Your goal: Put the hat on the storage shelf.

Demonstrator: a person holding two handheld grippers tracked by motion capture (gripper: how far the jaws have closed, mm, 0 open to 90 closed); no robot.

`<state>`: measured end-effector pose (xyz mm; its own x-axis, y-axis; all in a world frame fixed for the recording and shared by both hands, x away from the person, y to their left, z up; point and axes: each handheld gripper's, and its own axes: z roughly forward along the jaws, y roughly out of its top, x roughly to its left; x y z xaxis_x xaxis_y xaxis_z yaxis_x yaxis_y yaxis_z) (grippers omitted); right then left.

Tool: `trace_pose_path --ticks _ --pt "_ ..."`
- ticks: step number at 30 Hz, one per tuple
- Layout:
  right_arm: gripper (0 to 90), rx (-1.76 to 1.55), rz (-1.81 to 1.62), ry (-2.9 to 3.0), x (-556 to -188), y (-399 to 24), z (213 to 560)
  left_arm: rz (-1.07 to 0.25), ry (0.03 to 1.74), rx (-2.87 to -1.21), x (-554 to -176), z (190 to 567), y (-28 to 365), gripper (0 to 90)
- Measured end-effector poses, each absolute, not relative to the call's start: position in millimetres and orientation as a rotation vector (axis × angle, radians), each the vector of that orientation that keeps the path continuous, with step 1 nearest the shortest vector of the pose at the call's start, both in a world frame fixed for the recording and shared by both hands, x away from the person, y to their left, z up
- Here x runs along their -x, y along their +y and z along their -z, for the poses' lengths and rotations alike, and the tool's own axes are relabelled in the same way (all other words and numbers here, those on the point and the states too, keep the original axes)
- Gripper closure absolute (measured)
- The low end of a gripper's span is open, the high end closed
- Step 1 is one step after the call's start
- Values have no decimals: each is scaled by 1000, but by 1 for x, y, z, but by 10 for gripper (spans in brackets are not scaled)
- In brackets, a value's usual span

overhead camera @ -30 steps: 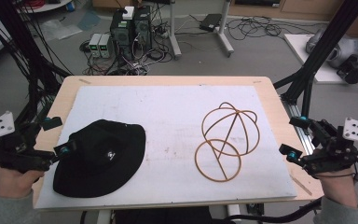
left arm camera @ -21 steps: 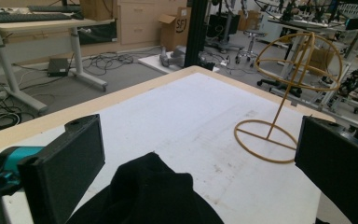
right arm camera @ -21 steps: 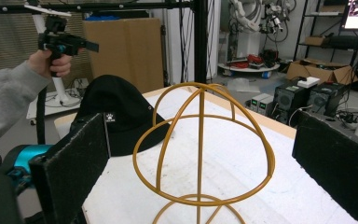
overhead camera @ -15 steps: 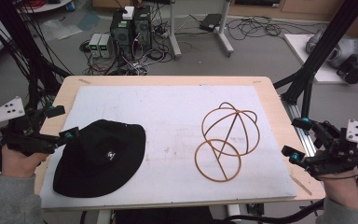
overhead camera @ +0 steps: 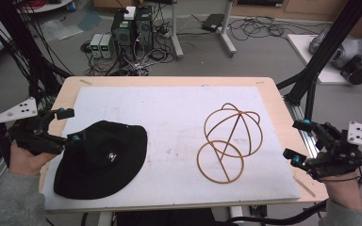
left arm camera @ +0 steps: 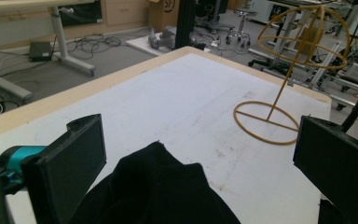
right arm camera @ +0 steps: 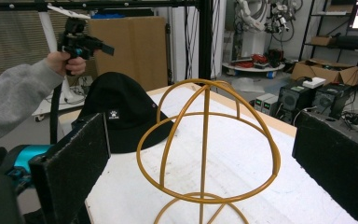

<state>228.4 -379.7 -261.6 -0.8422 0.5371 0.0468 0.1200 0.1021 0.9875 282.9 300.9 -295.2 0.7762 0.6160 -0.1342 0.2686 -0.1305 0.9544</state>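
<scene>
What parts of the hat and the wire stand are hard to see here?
- Black hat: the small white label in the high view is too small to read.
- Black hat in the left gripper view: cut off by the bottom edge.
- Wire hat stand: its base ring runs off the bottom edge in the right gripper view.

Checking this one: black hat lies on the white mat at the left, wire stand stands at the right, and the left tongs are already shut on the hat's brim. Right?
Not quite. The left tongs are open, jaws set wide by the hat, gripping nothing; the left gripper view shows it. The hat does lie at the left of the mat, the wire stand at the right.
</scene>
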Motion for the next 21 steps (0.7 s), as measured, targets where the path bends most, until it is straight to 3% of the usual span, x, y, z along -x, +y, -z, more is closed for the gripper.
trace_pose_path --ticks 19,21 --pt "31 -631 -1797 2070 -227 -379 263 -319 812 -1758 -299 337 300 29" --pt "31 -632 -1799 2066 -227 -380 262 -324 811 -1767 -300 337 300 73"
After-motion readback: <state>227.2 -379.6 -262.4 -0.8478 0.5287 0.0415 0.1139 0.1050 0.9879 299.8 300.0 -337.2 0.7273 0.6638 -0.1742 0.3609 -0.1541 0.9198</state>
